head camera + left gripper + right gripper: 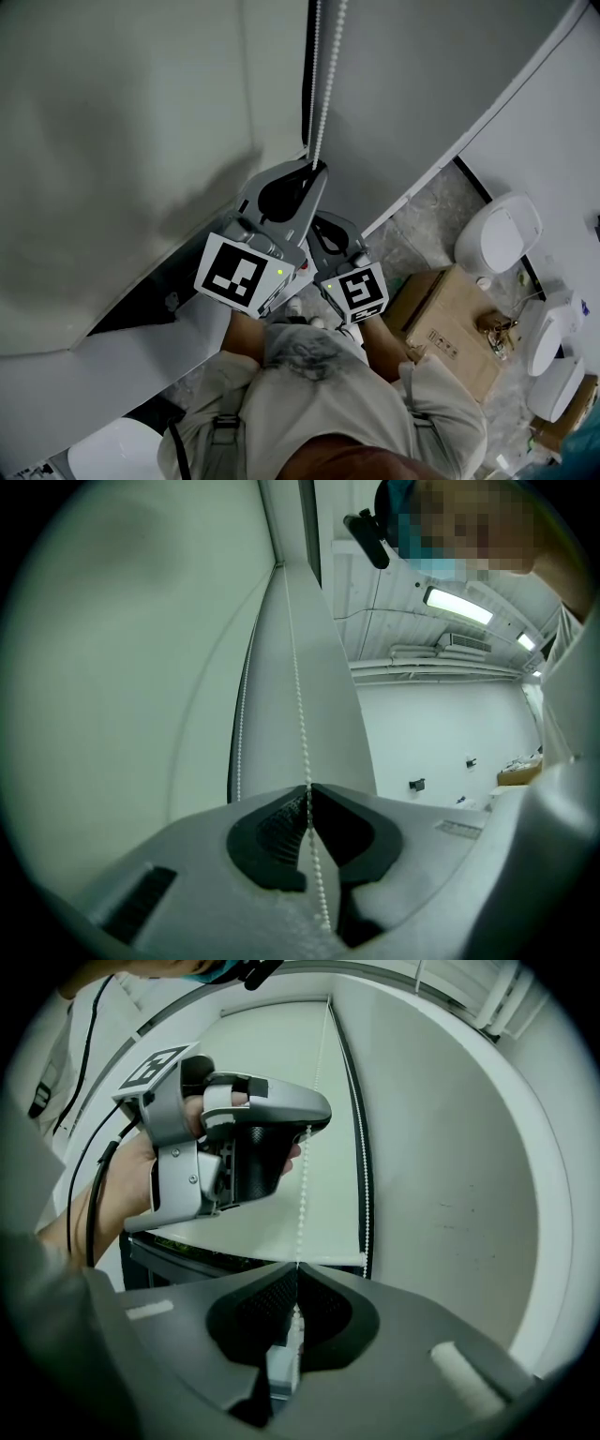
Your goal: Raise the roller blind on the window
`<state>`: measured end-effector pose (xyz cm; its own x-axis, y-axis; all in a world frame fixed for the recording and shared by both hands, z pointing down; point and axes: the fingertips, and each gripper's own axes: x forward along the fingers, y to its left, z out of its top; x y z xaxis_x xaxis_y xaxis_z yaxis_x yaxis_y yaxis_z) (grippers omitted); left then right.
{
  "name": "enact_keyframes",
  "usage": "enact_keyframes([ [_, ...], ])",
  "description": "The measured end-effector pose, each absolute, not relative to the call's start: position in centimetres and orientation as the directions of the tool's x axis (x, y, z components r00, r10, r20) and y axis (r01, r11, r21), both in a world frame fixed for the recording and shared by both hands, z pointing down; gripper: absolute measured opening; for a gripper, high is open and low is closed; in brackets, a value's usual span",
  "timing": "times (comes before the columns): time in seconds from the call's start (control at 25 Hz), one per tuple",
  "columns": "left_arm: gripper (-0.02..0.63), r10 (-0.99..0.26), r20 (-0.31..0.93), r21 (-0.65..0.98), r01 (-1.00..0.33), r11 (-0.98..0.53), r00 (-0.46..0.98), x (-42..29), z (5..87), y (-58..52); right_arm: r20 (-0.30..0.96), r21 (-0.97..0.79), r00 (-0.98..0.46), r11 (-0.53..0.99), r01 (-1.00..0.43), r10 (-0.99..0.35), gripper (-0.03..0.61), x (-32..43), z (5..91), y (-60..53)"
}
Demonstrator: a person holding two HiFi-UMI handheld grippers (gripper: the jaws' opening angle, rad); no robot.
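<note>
A white bead chain (320,75) hangs in two strands beside the pale roller blind (122,122). My left gripper (317,171) is shut on one strand, the higher of my two grips. In the left gripper view the chain (298,705) runs up from the closed jaw tips (309,787), and the other strand (240,742) hangs free at the blind's edge. Just below, my right gripper (323,228) is shut on the same strand (302,1204) at its tips (296,1265). The right gripper view shows the left gripper (317,1127) above it and the blind's bottom rail (281,1255).
A white wall panel (450,1176) runs along the right of the blind. Down on the floor are a cardboard box (450,328) and several white ceramic fixtures (502,230). A dark sill (150,305) lies under the blind's edge.
</note>
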<state>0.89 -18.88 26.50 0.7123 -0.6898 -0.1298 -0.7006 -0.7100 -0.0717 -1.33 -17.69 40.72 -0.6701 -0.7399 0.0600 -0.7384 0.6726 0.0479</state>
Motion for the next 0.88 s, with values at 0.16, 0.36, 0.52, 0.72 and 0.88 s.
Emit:
enact_keyframes([
  [0.16,0.021,-0.694,-0.137,-0.051,-0.705,-0.708,0.707,0.9,27.4,-19.2,0.093,0.048,-0.667,0.673,-0.738,-0.739,0.012,-1.3,42.3,-17.7],
  [0.36,0.021,-0.698,-0.100,-0.020,-0.702,-0.711,0.709,0.3,29.6,-19.1,0.128,0.039,-0.665,0.674,-0.738,-0.735,0.012,-1.9,44.3,-17.2],
  [0.52,0.021,-0.693,-0.078,-0.004,-0.696,-0.718,0.716,0.1,30.6,-18.7,0.143,0.036,-0.662,0.672,-0.739,-0.736,0.012,-2.1,45.0,-16.7],
  [0.72,0.021,-0.692,-0.051,0.013,-0.693,-0.721,0.720,0.3,32.2,-18.8,0.167,0.030,-0.657,0.669,-0.742,-0.736,0.012,-1.7,46.6,-16.8],
  [0.88,0.021,-0.694,-0.024,0.027,-0.693,-0.720,0.720,0.2,33.7,-19.0,0.190,0.024,-0.654,0.669,-0.743,-0.732,0.012,-1.9,48.0,-16.7],
])
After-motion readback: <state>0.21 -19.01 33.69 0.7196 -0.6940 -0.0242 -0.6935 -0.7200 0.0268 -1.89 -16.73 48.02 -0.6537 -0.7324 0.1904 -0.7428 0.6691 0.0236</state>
